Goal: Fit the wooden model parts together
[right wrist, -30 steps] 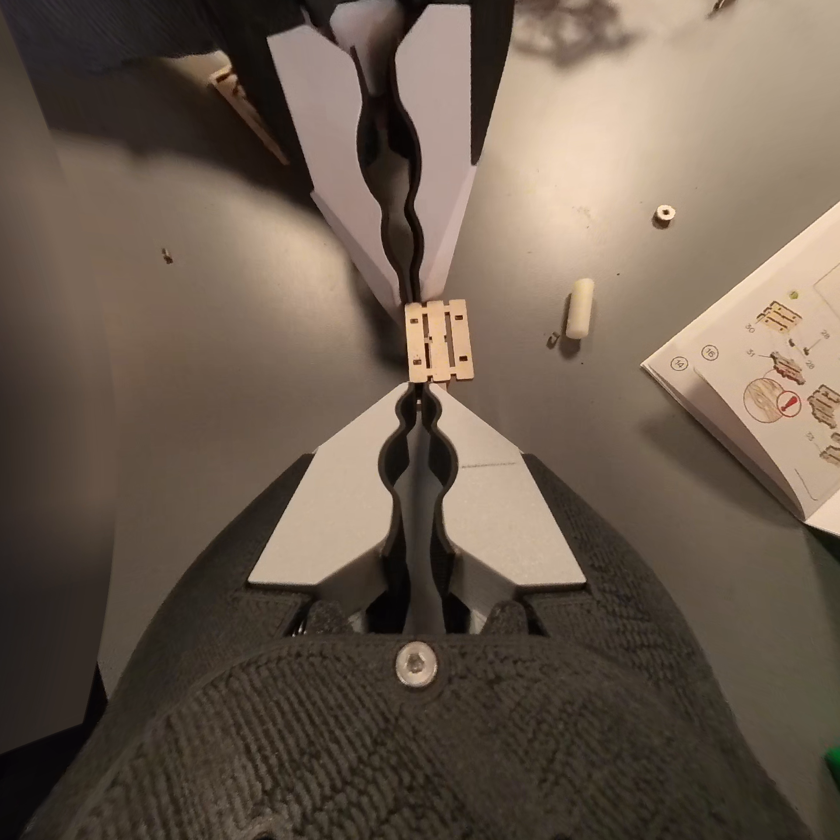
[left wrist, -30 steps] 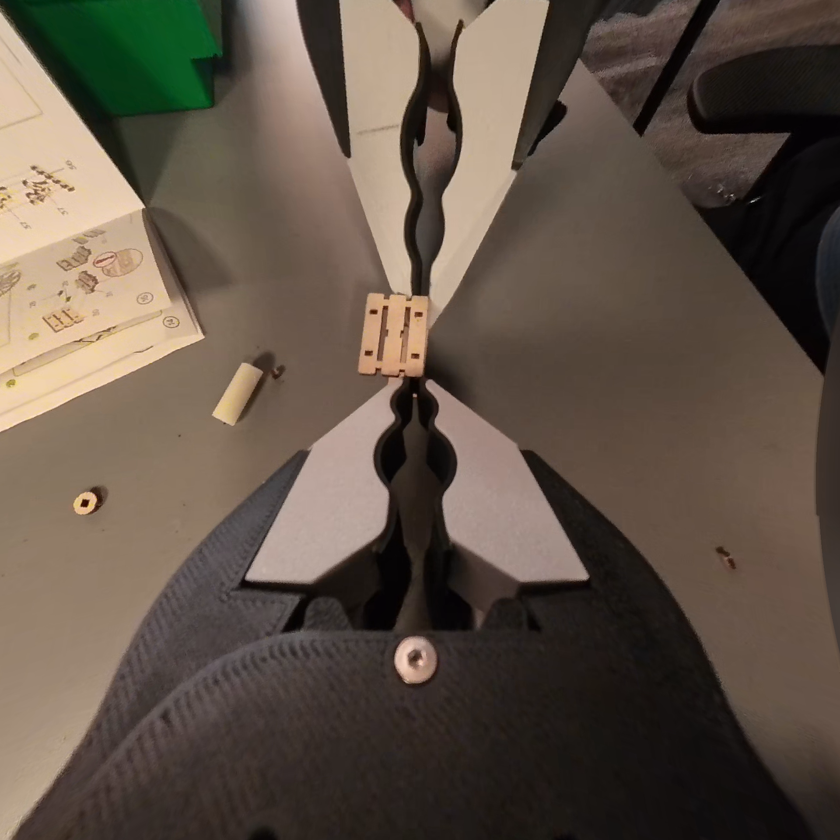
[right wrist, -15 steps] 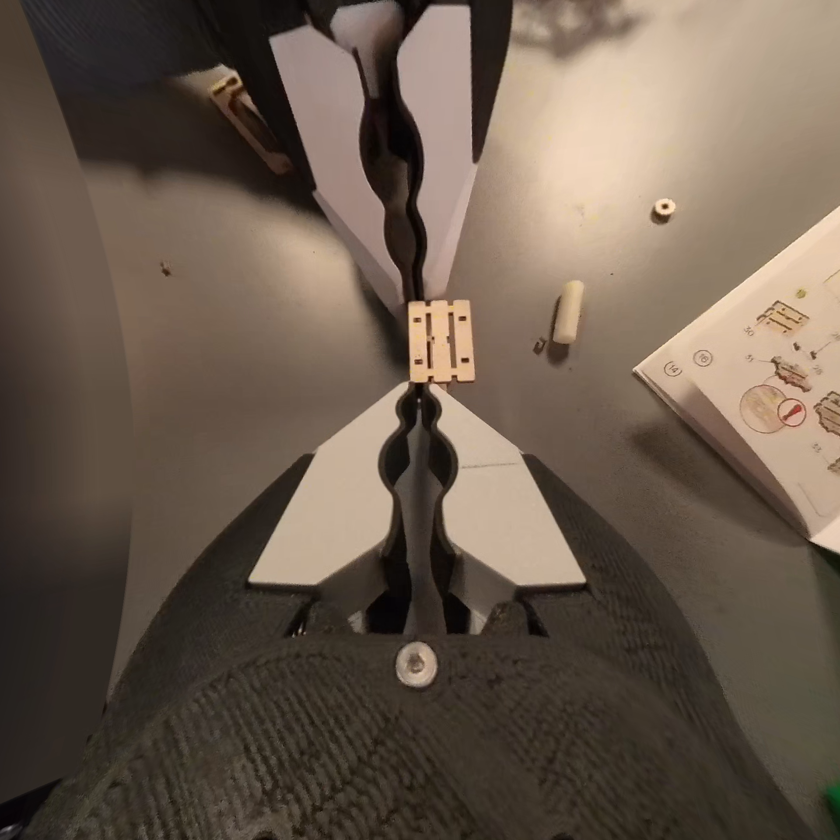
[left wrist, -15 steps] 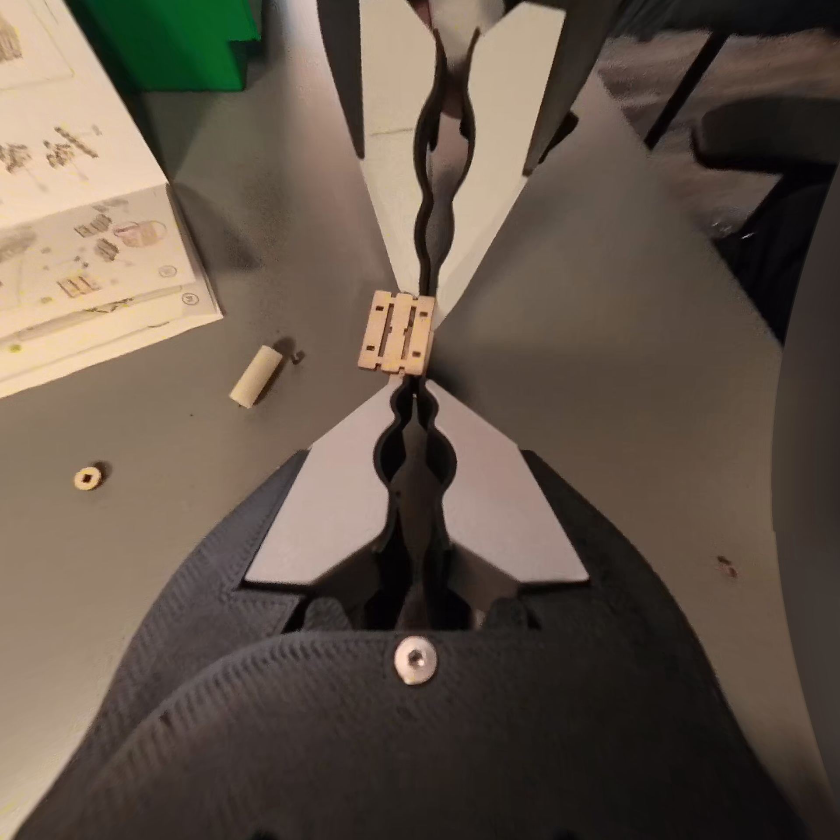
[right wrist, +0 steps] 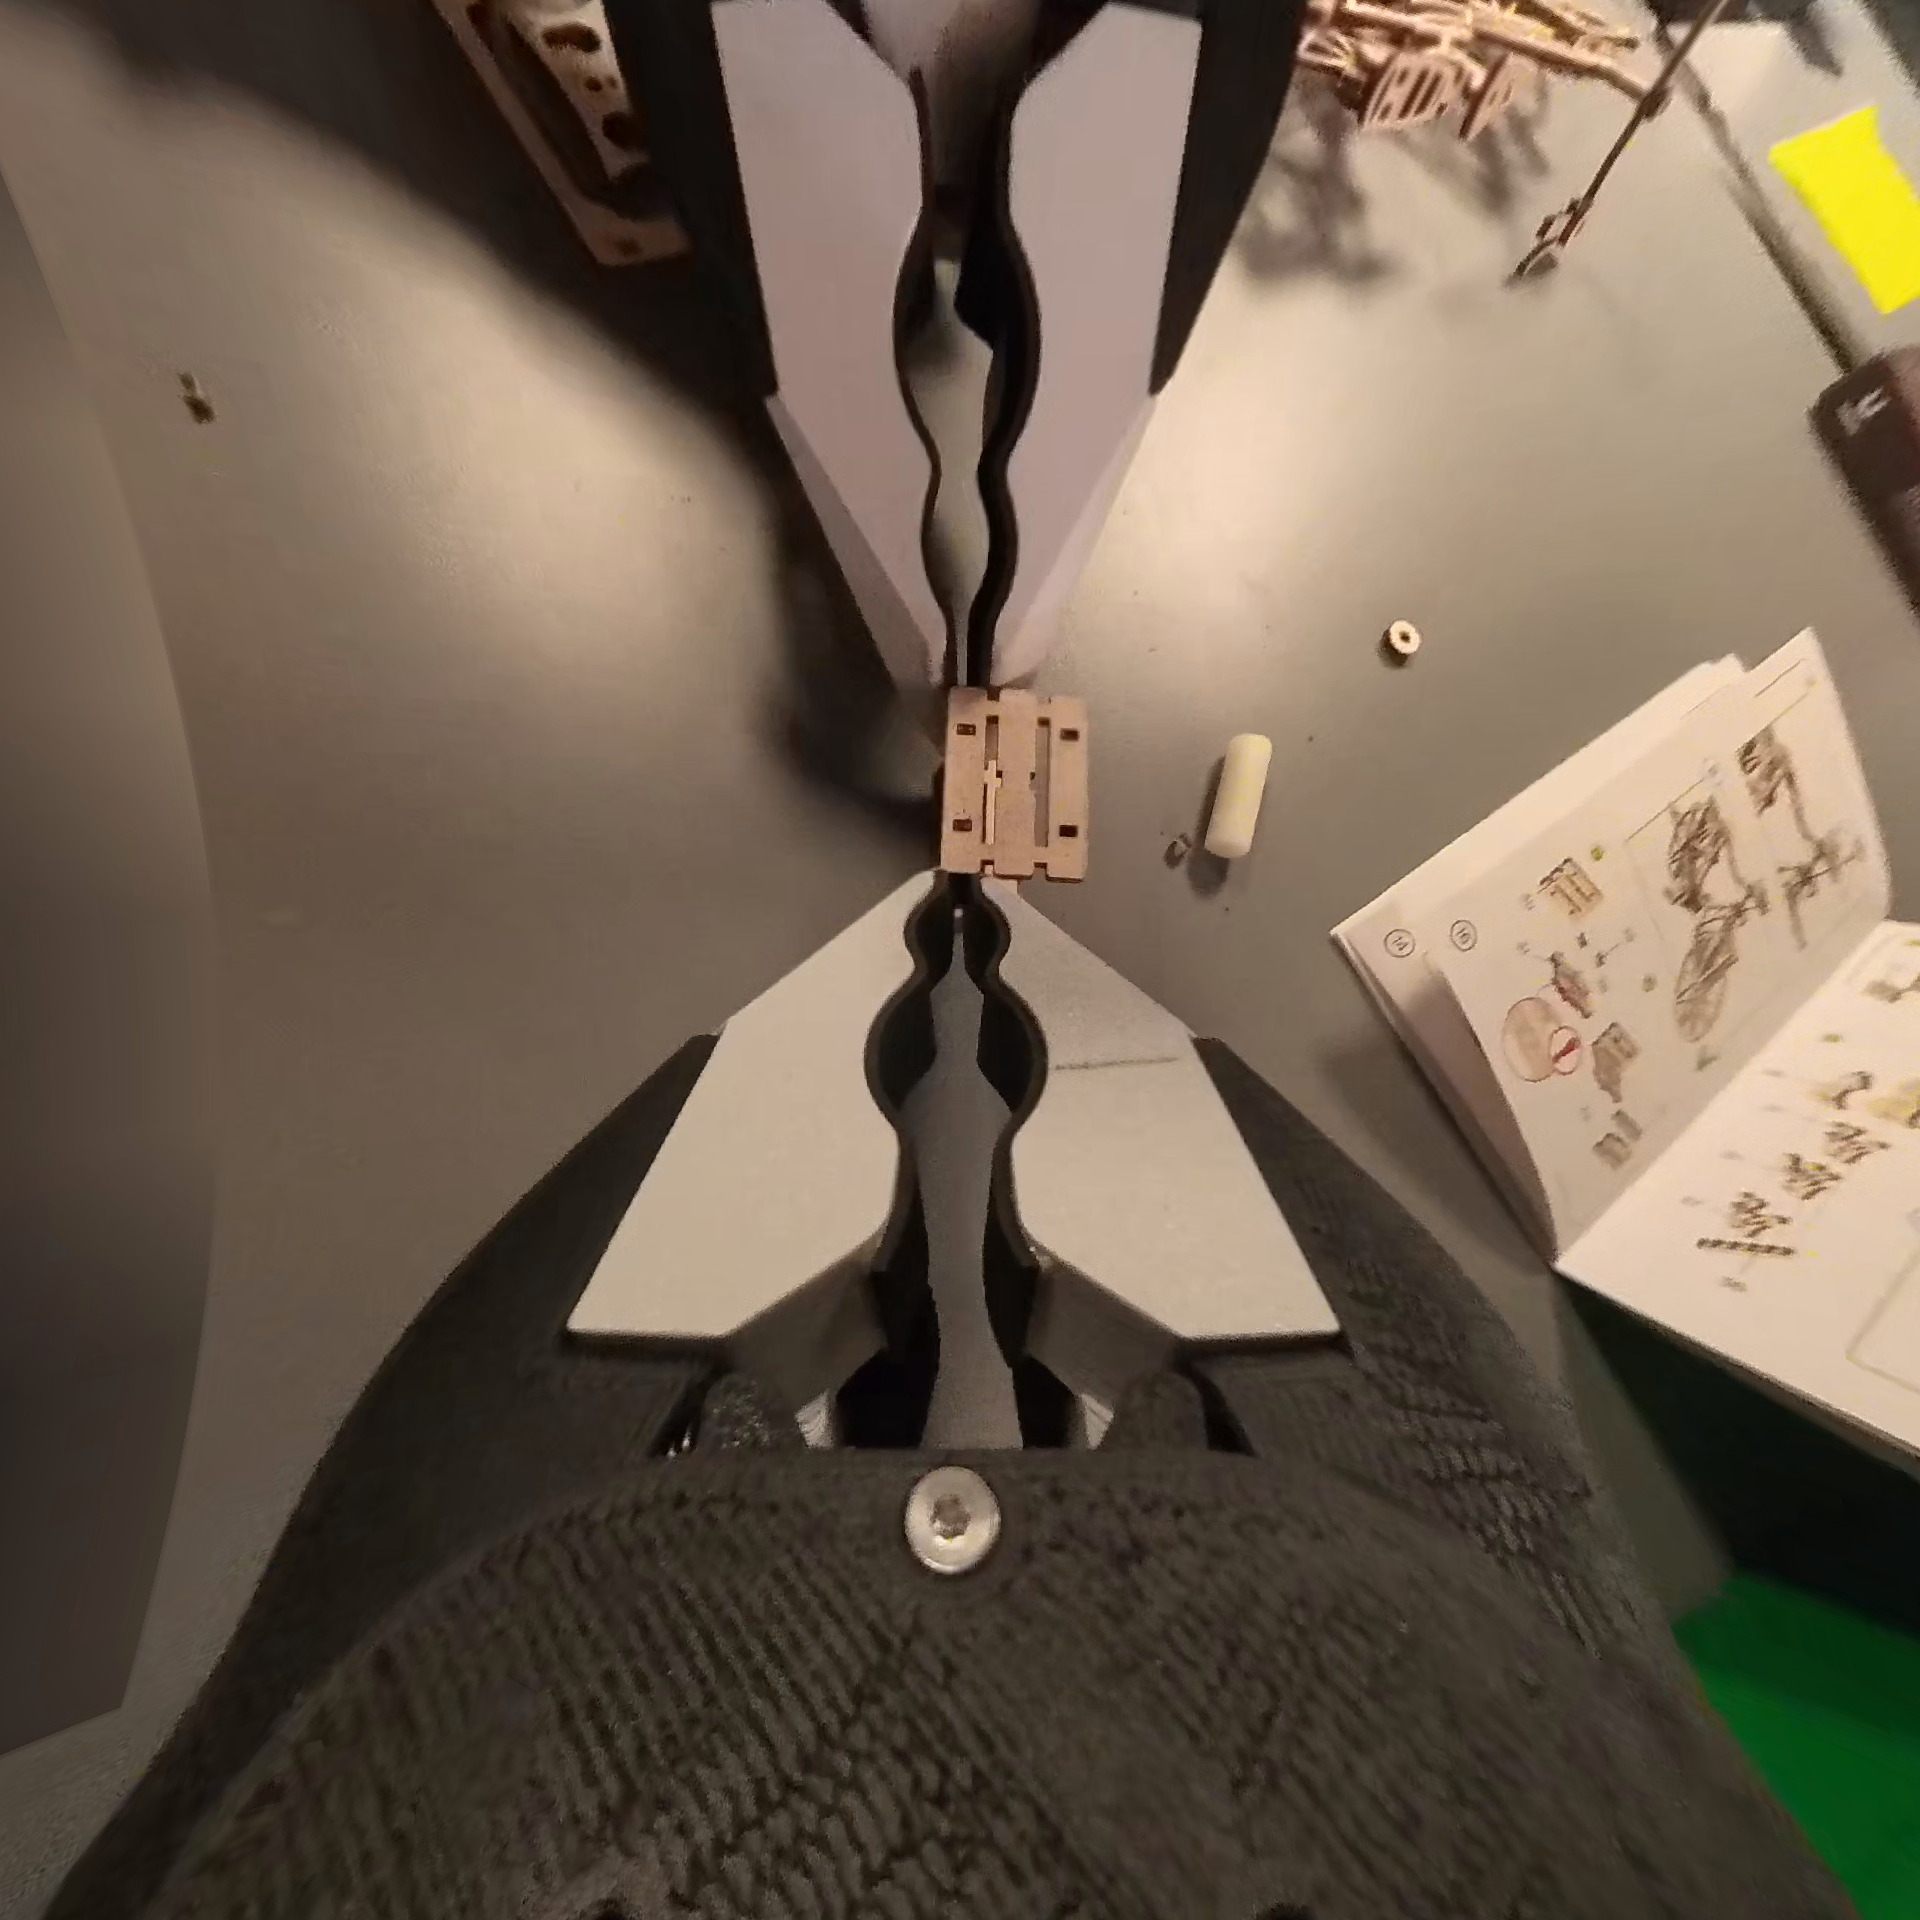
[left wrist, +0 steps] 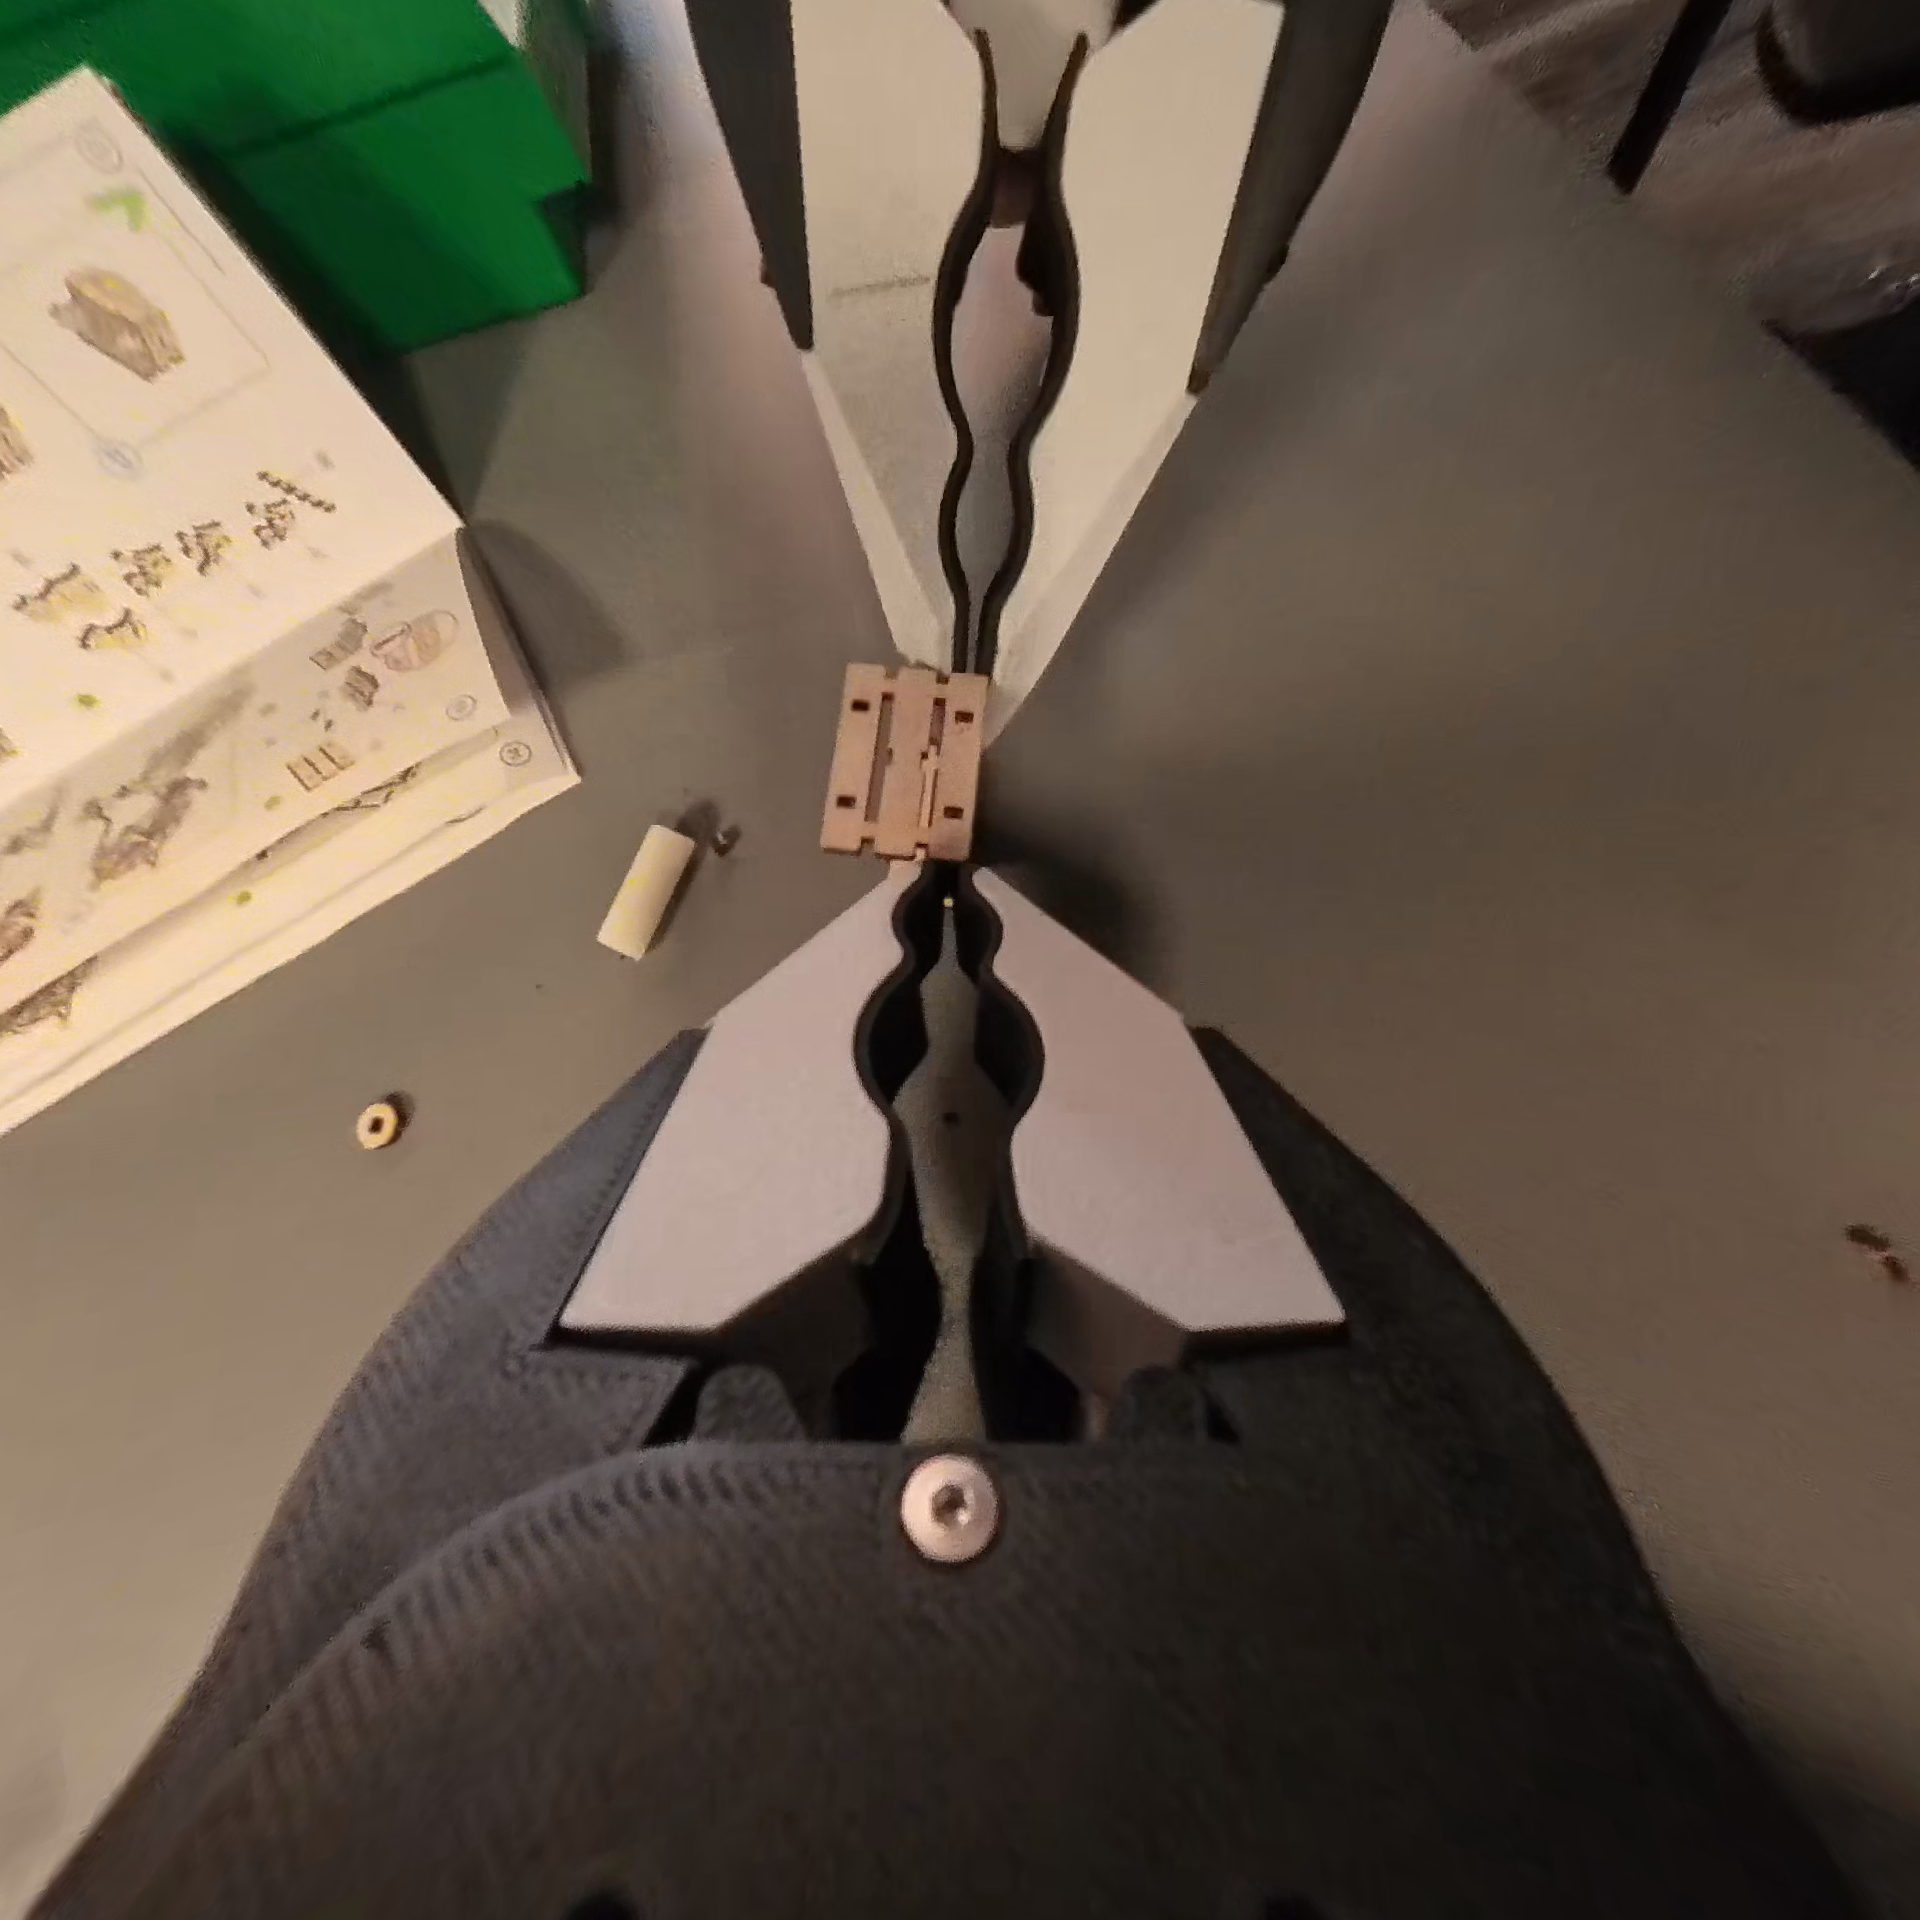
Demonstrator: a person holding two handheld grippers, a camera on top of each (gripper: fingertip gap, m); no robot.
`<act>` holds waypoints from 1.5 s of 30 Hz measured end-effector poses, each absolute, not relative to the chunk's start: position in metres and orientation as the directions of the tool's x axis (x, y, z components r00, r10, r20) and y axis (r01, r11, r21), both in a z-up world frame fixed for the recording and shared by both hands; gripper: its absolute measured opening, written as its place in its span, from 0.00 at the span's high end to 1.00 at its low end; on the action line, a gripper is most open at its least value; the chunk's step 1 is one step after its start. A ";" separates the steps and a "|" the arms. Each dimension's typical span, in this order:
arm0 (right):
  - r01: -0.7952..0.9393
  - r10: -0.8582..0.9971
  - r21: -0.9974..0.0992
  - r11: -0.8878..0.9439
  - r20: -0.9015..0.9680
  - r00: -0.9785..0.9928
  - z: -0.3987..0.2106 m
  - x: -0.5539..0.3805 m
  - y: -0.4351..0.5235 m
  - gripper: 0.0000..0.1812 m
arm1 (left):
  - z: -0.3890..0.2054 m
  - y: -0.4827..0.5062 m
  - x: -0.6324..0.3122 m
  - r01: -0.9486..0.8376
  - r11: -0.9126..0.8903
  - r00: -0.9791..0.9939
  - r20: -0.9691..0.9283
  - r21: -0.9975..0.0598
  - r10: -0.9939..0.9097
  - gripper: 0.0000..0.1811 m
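A small slatted wooden part (left wrist: 902, 764) is held in the air between my two grippers, which point at each other tip to tip. My left gripper (left wrist: 948, 878) is shut on its near edge. My right gripper (left wrist: 975, 649) grips the far edge in the left wrist view. In the right wrist view the same wooden part (right wrist: 1016, 787) sits between my right gripper (right wrist: 961, 891), shut on its near edge, and my left gripper (right wrist: 971, 665) beyond it.
An open instruction booklet (left wrist: 197, 582) (right wrist: 1662, 1049) lies on the grey table (left wrist: 1455, 831). A cream cylinder (left wrist: 646, 891) (right wrist: 1238, 795) and a small wooden ring (left wrist: 379, 1122) (right wrist: 1403, 637) lie beside it. A green box (left wrist: 343, 156), a wooden strip (right wrist: 566, 125) and a wooden model (right wrist: 1455, 52) are farther off. Only a small space, under 4 cm, lies between the two pairs of fingers. My left gripper's tips are some 6 centimetres from the cream cylinder (left wrist: 646, 891). Seen from the right wrist view (right wrist: 1241, 789) as well.
Both grippers keep their hold on the wooden part. The pair has shifted over the table, so the booklet and cylinder sit closer in both views, and the wooden model has come into view.
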State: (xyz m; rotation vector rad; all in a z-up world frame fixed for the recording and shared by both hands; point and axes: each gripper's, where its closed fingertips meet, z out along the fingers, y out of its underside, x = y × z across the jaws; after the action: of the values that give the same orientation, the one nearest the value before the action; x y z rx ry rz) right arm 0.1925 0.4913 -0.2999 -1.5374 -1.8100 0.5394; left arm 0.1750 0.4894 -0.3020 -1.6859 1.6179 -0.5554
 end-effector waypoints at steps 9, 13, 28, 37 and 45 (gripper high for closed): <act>0.591 0.999 -0.806 0.017 0.031 0.015 -0.293 0.190 0.501 1.00 | -0.295 0.497 0.175 -0.619 -0.021 0.133 -0.079 -0.785 -0.988 1.00; 0.566 1.000 -0.824 -0.025 -0.017 0.020 -0.293 0.190 0.502 1.00 | -0.295 0.498 0.176 -0.592 -0.068 0.142 -0.021 -0.803 -0.990 1.00; 0.669 0.976 -0.717 0.193 0.209 -0.058 -0.300 0.188 0.504 1.00 | -0.302 0.502 0.171 -0.644 -0.005 0.143 -0.114 -0.765 -0.983 1.00; 0.679 0.998 -0.733 0.044 0.060 0.000 -0.300 0.187 0.509 1.00 | -0.302 0.503 0.171 -0.618 -0.059 0.167 -0.058 -0.784 -0.984 1.00; 0.691 0.998 -0.721 0.052 0.053 -0.020 -0.301 0.186 0.506 1.00 | -0.302 0.505 0.170 -0.631 -0.054 0.168 -0.068 -0.774 -0.983 1.00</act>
State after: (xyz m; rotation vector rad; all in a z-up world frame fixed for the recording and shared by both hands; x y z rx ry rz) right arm 0.1864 0.5058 -0.3006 -1.6962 -1.7692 0.7008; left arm 0.1695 0.5046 -0.3023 -1.7645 1.5378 -0.6566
